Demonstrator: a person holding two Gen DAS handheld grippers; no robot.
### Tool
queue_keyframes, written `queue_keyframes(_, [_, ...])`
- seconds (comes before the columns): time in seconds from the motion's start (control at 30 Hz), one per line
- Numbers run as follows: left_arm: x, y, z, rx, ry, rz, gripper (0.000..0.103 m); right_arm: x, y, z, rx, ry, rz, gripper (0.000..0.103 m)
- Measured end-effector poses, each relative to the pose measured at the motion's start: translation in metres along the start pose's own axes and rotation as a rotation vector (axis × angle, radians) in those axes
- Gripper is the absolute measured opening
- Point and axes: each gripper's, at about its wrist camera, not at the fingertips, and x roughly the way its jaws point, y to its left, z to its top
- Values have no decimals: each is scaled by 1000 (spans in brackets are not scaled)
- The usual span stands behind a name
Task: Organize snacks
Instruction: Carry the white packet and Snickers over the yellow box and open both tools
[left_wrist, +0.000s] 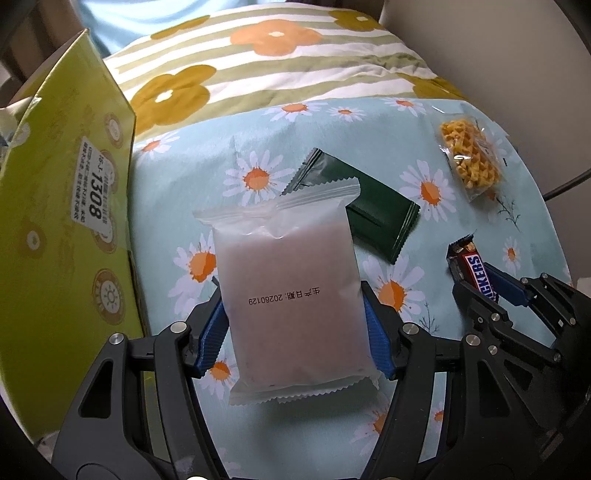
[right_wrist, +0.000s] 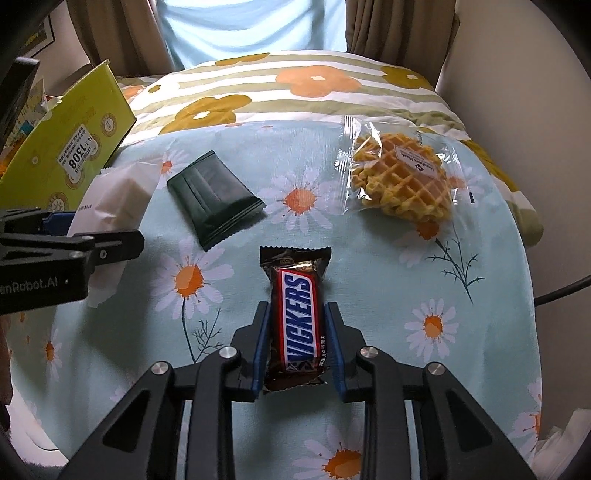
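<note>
- Left gripper (left_wrist: 295, 317): jaws part-open, clamped on frosted packet (left_wrist: 291, 295), held above daisy cloth (left_wrist: 461, 229), beside green box (left_wrist: 66, 206).
- Right gripper (right_wrist: 297, 345): jaws narrow, clamped on Snickers (right_wrist: 297, 317), low over cloth.
- Dark packet (right_wrist: 216, 199), waffle (right_wrist: 400, 181) lying apart on cloth.

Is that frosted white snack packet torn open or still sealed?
Sealed: the frosted packet shows both crimped zigzag ends intact, with its filling inside.
</note>
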Motion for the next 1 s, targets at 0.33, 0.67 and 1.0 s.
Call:
queue_keyframes(0.33, [-46, -11, 3, -21, -72, -16, 62, -47, 1, 12, -21, -72, 32, 26])
queue_keyframes(0.67, [-153, 11, 13, -152, -248, -4, 62, -133, 25, 61, -134, -255, 123, 26])
queue_keyframes(1.0, [-228, 98, -8, -278, -383, 81, 62, -176, 109, 103, -267, -360, 259, 26])
